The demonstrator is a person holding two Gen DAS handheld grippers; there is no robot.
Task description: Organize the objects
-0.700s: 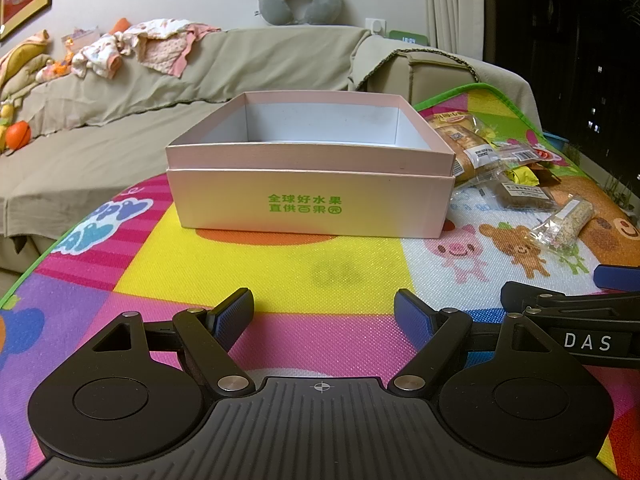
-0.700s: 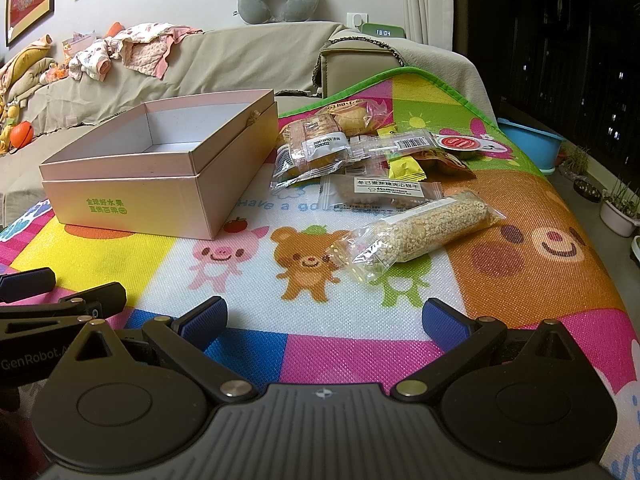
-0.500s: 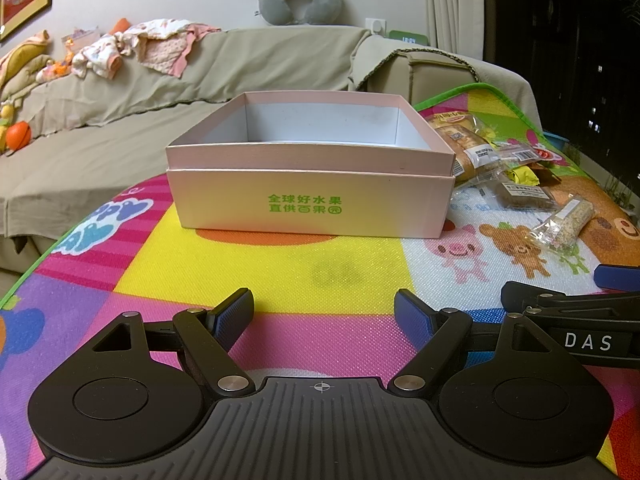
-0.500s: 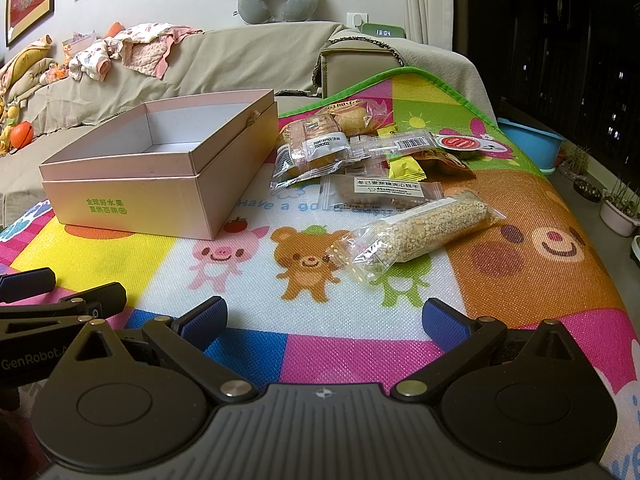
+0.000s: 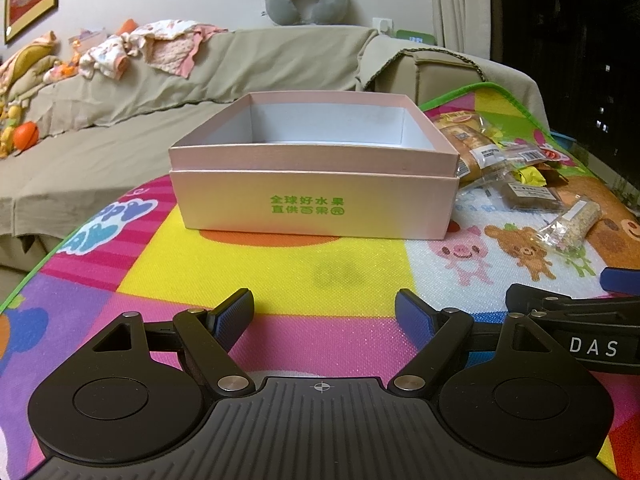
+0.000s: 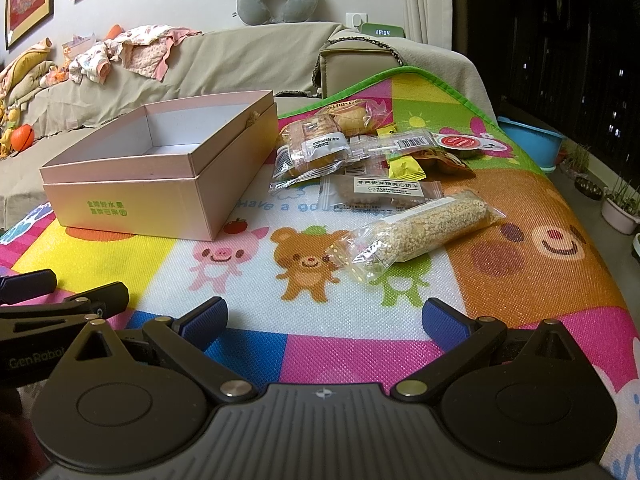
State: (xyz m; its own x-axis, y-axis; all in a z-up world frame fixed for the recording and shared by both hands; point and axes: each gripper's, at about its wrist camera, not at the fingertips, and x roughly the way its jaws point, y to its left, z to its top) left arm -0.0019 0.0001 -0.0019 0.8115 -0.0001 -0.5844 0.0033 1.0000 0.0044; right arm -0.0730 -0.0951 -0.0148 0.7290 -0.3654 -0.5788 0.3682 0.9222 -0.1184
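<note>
An open, empty pink box (image 5: 316, 204) with green lettering stands on the colourful play mat, straight ahead of my left gripper (image 5: 324, 310), which is open and empty. In the right wrist view the box (image 6: 160, 188) is at the left. Several wrapped snacks lie to its right: a clear bag of grain bar (image 6: 420, 232), a brown biscuit packet (image 6: 380, 192), a bread packet (image 6: 316, 152), a yellow sachet (image 6: 406, 168) and a red-lidded cup (image 6: 458, 144). My right gripper (image 6: 324, 316) is open and empty, short of the grain bar.
The play mat (image 6: 520, 280) covers a raised surface whose right edge drops to the floor, where a blue basin (image 6: 528, 140) and plant pots (image 6: 620, 208) stand. A covered sofa (image 5: 120, 128) with clothes runs behind the box. The left gripper's side (image 6: 48, 300) shows at my right view's left.
</note>
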